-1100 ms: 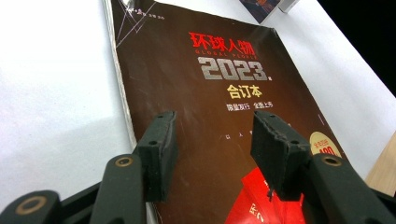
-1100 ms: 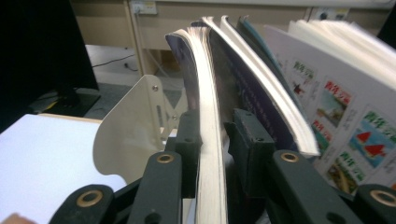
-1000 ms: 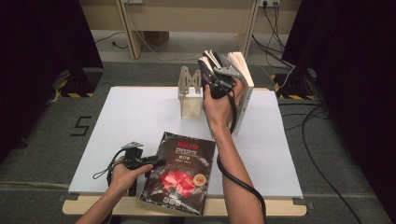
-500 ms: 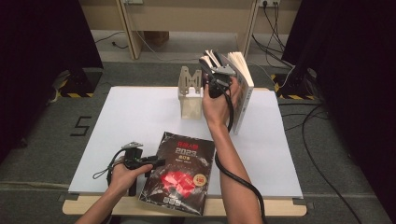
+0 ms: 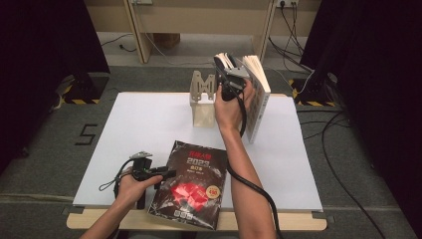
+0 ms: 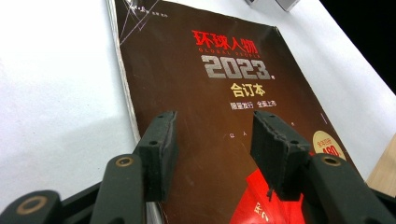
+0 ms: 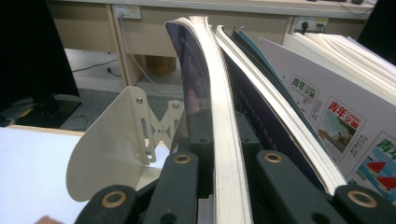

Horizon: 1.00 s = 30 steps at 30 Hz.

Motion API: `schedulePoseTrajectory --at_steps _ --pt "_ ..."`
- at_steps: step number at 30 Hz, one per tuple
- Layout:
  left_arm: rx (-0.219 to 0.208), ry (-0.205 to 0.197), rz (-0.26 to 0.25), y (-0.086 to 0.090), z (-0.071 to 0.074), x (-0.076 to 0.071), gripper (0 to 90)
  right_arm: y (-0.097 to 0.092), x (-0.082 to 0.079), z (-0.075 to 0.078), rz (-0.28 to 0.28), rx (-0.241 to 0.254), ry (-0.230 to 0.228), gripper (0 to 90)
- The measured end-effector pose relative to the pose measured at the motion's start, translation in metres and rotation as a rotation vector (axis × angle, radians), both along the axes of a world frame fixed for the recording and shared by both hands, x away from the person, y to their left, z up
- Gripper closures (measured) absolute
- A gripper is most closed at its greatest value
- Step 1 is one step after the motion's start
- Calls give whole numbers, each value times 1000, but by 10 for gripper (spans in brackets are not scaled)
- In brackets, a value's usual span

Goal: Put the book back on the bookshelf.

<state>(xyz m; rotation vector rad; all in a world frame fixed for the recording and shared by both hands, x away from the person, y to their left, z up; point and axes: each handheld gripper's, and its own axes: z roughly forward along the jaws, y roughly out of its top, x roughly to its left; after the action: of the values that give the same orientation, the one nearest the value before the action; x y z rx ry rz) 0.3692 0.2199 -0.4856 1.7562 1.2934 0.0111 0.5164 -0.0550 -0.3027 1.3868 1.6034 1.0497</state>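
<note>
Right gripper (image 7: 219,186), jaws just closing, clamps a magazine (image 7: 219,93) beside the bookend (image 7: 116,144); extraction next. Left gripper (image 6: 212,140) gapes over the 2023 volume (image 6: 224,79).

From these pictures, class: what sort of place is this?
Probably a lab or studio set up for recording: a white-topped table on grey carpet, black curtains at the sides, and loose cables on the floor.

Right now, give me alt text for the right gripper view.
The right gripper clamps the edge of an upright book, its jaws having just closed on it. More books lean to its right, and a pale metal bookend stands to its left.
</note>
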Motion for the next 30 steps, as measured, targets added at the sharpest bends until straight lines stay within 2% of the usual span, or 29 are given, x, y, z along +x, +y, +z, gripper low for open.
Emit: schedulePoseTrajectory --at_steps 6,10,15,17,21,25,30 --pt "1 -1 -8 -1 0 -1 496 3 1 -6 -8 -19 2 829" --pt "0 -2 -9 -1 -1 -1 496 2 0 -8 -20 -11 -12 824" --pt "1 0 -8 -1 -2 -1 496 0 -4 -6 -13 -12 -33 711" --pt "2 -1 -10 -1 -2 -1 496 -1 -9 -4 -4 -20 -42 683" --pt "4 -3 -10 -2 -1 -2 496 -5 -26 -4 12 4 -56 635" --pt "1 -3 -10 -2 -2 -2 496 -13 -45 -8 21 25 -77 633" --pt "3 -1 -16 -4 -2 -3 496 -22 -62 -14 14 39 -80 634"
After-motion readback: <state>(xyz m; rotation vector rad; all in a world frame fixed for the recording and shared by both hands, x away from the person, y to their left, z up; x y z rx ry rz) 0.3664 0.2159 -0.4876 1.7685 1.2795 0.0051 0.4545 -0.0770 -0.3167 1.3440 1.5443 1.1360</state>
